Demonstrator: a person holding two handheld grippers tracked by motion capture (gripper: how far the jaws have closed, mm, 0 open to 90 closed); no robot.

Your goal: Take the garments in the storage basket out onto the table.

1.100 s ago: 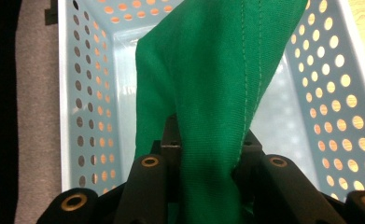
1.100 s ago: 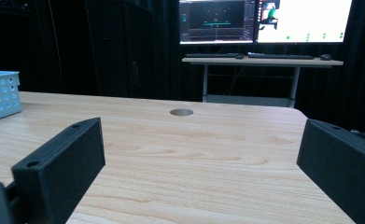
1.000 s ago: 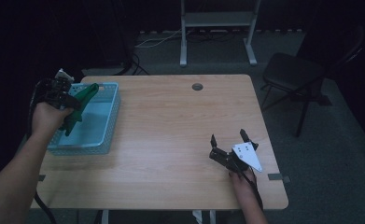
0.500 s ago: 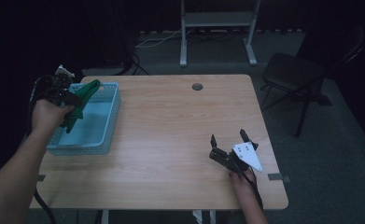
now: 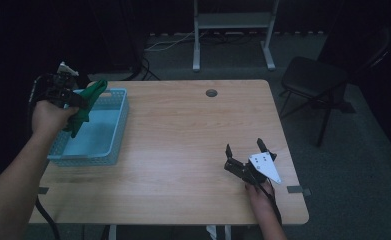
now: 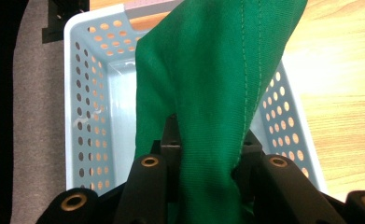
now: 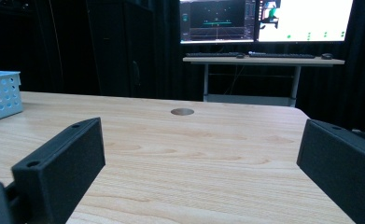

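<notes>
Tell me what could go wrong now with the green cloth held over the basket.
The left gripper pinches only a bunched part of the cloth, so it might slip out. The loose cloth hangs against the light basket and could snag its rim or holes and drag it. The right gripper rests open far across the table, too far to steady it.

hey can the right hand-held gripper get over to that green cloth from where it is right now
Probably yes. The right hand-held gripper stands open with only bare table between it and the green cloth. But the left hand-held gripper is clamped on that cloth above the blue basket, so it would be a handover.
</notes>
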